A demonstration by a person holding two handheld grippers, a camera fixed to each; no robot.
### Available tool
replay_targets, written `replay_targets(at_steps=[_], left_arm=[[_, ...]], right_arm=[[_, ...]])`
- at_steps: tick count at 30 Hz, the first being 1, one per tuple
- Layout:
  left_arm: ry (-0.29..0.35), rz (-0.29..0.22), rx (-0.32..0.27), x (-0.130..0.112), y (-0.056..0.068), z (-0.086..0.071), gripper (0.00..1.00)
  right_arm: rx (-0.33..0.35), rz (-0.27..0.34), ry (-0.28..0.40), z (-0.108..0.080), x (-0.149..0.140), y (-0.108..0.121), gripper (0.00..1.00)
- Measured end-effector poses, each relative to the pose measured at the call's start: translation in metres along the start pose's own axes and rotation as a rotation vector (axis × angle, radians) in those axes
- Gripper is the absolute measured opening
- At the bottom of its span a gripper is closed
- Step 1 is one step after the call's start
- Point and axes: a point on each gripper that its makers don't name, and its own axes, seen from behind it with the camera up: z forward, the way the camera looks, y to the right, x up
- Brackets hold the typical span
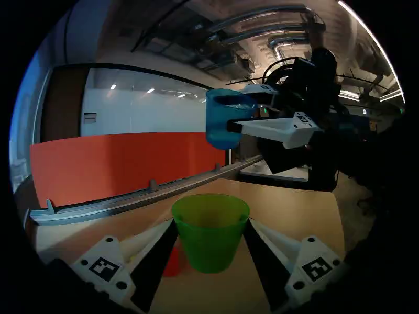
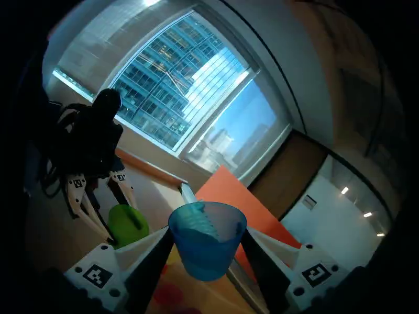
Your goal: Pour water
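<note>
The wooden table (image 1: 293, 204) lies low, at six o'clock. Over it, the left gripper (image 1: 210, 230) grasps the green cup (image 1: 210, 248) upright between both fingers. Higher, toward one o'clock, the right gripper (image 1: 235, 109) clenches the blue cup (image 1: 220, 125).

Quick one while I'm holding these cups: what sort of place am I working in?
Most likely a high-rise office or meeting room: a big window looks onto glass towers, there are exposed ceiling ducts, a glass partition above an orange panel, and a wooden table.
</note>
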Motion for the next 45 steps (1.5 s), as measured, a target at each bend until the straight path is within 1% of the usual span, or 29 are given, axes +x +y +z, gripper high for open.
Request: replay_targets(at_steps=[15,21,35,45], left_arm=[[0.014,0.007,-0.028,0.005,0.012,0.003,0.85],[0.021,0.006,-0.030,0.007,0.012,0.003,0.85],[0.025,0.002,-0.047,0.008,0.017,0.005,0.85],[0.031,-0.006,-0.049,0.007,0.015,0.006,0.85]], right_arm=[[-0.006,-0.129,-0.010,0.014,0.011,0.005,0.89],[-0.012,-0.177,-0.018,0.019,0.012,0.007,0.89],[-0.015,-0.287,-0.034,0.029,0.014,0.011,0.89],[-0.023,-0.374,-0.047,0.035,0.014,0.014,0.89]])
